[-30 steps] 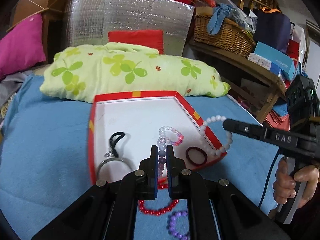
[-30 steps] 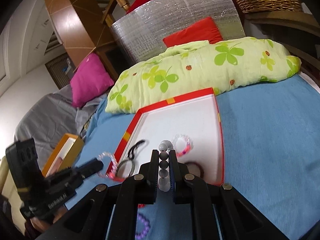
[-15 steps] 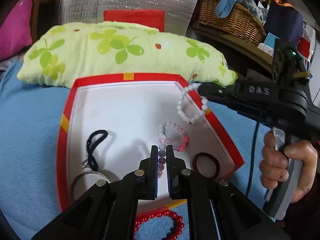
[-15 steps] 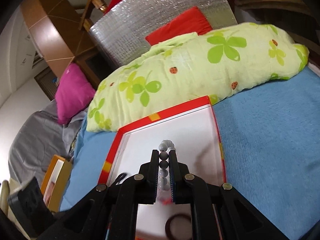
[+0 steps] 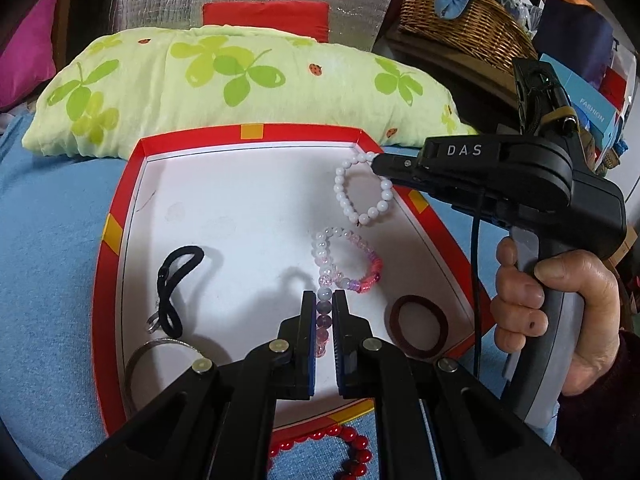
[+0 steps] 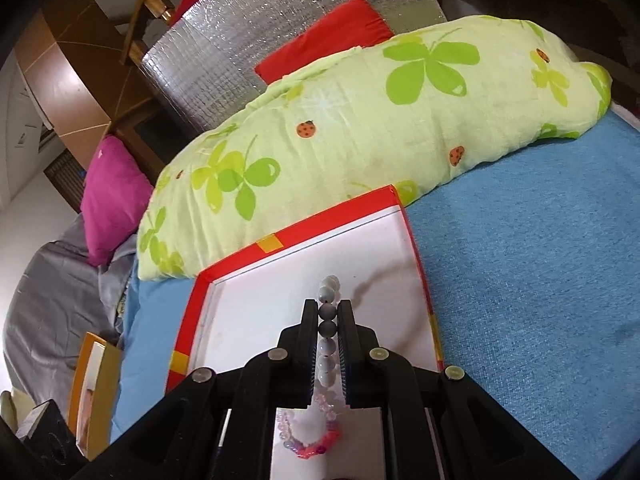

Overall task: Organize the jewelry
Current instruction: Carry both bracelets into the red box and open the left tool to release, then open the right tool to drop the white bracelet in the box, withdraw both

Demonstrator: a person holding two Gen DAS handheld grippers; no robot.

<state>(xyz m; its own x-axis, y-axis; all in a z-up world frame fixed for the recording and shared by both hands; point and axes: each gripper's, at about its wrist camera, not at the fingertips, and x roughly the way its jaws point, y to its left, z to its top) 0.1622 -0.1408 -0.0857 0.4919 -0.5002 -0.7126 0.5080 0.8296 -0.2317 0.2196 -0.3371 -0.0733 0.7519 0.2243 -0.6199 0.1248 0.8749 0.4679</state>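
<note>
A red-rimmed white tray (image 5: pixel 120 216) lies on the blue bed cover. My left gripper (image 5: pixel 325 300) is shut on a pale purple bead bracelet (image 5: pixel 323 322), held low over the tray's front. My right gripper (image 6: pixel 329 316) is shut on a white bead bracelet (image 5: pixel 362 188), which hangs over the tray's far right corner; in the right wrist view its beads (image 6: pixel 328 312) sit between the jaws. In the tray lie a pink and clear bead bracelet (image 5: pixel 348 260), a dark red ring (image 5: pixel 419 328), a black hair tie (image 5: pixel 176 280) and a metal bangle (image 5: pixel 160 350).
A red bead bracelet (image 5: pixel 352 448) lies on the blue cover in front of the tray. A green clover-print pillow (image 5: pixel 224 84) lies behind the tray. A wicker basket (image 5: pixel 460 28) and boxes stand on a shelf at the right. An orange box (image 6: pixel 96 396) is at the left.
Both grippers have moved forward over the tray. The right gripper carried the white bracelet from beyond the tray's right rim inward to over its far right corner.
</note>
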